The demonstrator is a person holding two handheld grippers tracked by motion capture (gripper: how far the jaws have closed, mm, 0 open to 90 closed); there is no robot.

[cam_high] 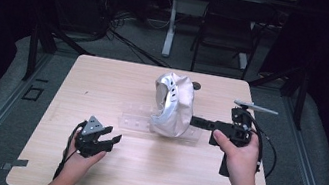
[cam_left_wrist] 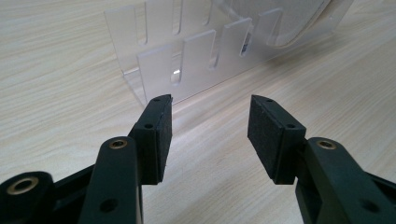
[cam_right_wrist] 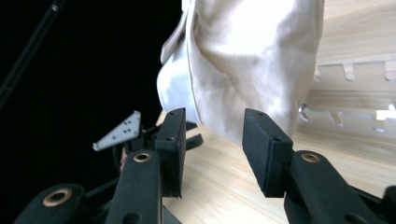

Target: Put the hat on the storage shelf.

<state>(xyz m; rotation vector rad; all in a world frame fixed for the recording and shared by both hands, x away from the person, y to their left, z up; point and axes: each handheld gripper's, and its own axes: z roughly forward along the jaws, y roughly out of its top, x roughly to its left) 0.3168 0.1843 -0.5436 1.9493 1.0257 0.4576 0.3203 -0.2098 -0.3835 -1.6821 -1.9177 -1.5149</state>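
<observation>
A pale, shiny cap stands upright in a clear slotted acrylic rack in the middle of the table. From the right, my right gripper points at the cap's lower edge. In the right gripper view its jaws stand open, with the cream cloth of the cap just past the tips and the rack behind. My left gripper rests at the front left, open. It faces the near end of the rack, with the cap at the top edge.
The wooden table has bare room in front and to the left. A small dark round thing lies just behind the cap. Beyond the table stand a black chair and a white desk leg.
</observation>
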